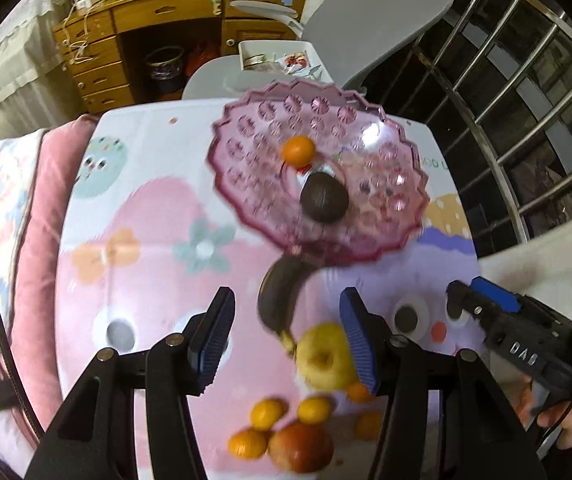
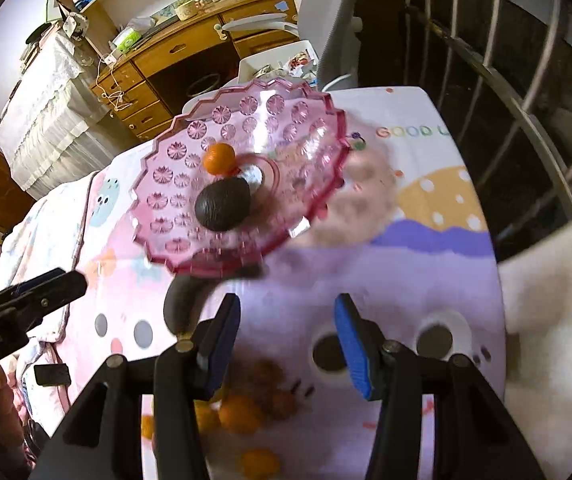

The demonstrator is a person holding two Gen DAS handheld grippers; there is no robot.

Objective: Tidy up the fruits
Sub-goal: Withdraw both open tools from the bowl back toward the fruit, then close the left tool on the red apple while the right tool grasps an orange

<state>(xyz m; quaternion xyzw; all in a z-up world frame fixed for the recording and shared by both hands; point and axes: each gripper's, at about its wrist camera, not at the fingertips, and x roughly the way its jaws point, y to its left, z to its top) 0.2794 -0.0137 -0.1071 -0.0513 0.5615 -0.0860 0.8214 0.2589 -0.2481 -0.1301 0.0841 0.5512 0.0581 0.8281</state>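
Observation:
A pink glass fruit dish point(image 1: 246, 168) point(image 2: 174, 200) stands on the patterned table and holds a small orange point(image 1: 297, 151) point(image 2: 219, 157) and a dark avocado point(image 1: 323, 197) point(image 2: 223, 208). In front of it lies a dark banana point(image 1: 276, 300) point(image 2: 180, 304), then a yellow apple point(image 1: 324, 356), a red apple point(image 1: 300, 446) and several small oranges point(image 1: 268, 412) point(image 2: 242, 414). My left gripper point(image 1: 290, 340) is open and empty above the banana and yellow apple. My right gripper point(image 2: 288, 340) is open and empty, over the table right of the fruit pile; it also shows in the left wrist view point(image 1: 486, 304).
The table carries a cartoon-print cloth point(image 1: 146, 240). A pink cushion and quilt point(image 1: 38, 200) lie along its left side. A grey chair point(image 1: 366, 12) and wooden desk point(image 1: 158, 20) stand behind. A metal window grille point(image 1: 526, 80) is at the right.

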